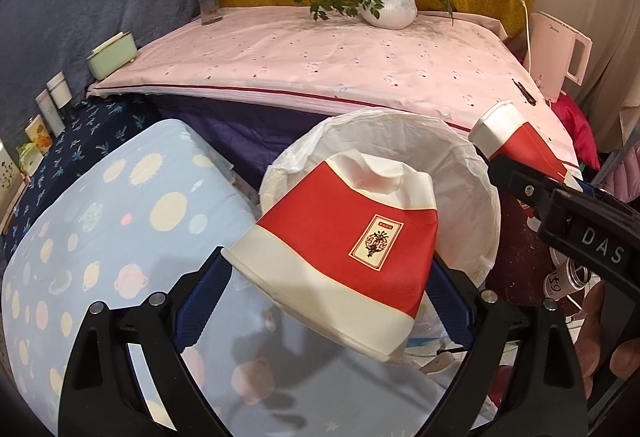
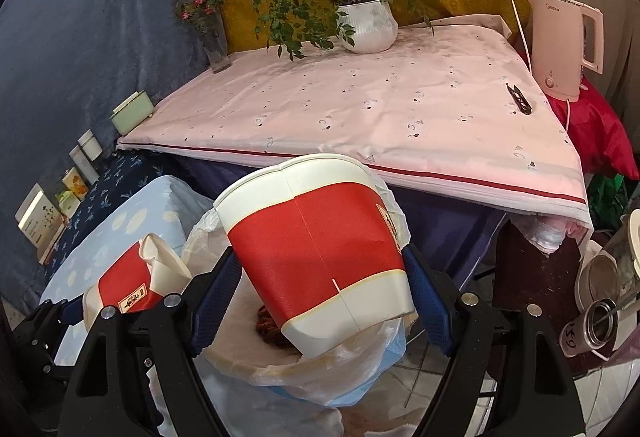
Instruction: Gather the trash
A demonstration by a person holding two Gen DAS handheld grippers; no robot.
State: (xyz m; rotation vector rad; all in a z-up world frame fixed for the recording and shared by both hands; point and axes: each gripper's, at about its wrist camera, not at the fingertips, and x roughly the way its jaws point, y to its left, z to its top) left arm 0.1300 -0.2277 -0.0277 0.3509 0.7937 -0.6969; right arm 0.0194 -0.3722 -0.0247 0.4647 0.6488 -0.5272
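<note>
My left gripper (image 1: pixel 328 269) is shut on a red and white paper cup (image 1: pixel 340 257) with a crushed rim, tilted on its side between the blue pads (image 1: pixel 204 301). Just behind it stands a bin lined with a white plastic bag (image 1: pixel 460 173). In the right wrist view, my right gripper (image 2: pixel 322 257) is shut on a second red and white paper cup (image 2: pixel 316 237), tilted above the bin's bag (image 2: pixel 320 369); something brown lies inside. The crushed cup (image 2: pixel 128 285) shows at lower left there. The second cup (image 1: pixel 516 141) and the right gripper (image 1: pixel 532 161) appear at right.
A table under a pink cloth (image 2: pixel 360 105) carries a potted plant (image 2: pixel 366 25), a flower vase (image 2: pixel 216 45) and a black clip (image 2: pixel 518 99). A kettle (image 2: pixel 560 41) stands at right. A light-blue planet cloth (image 1: pixel 100 217) lies left. A metal can (image 2: pixel 592 321) stands right.
</note>
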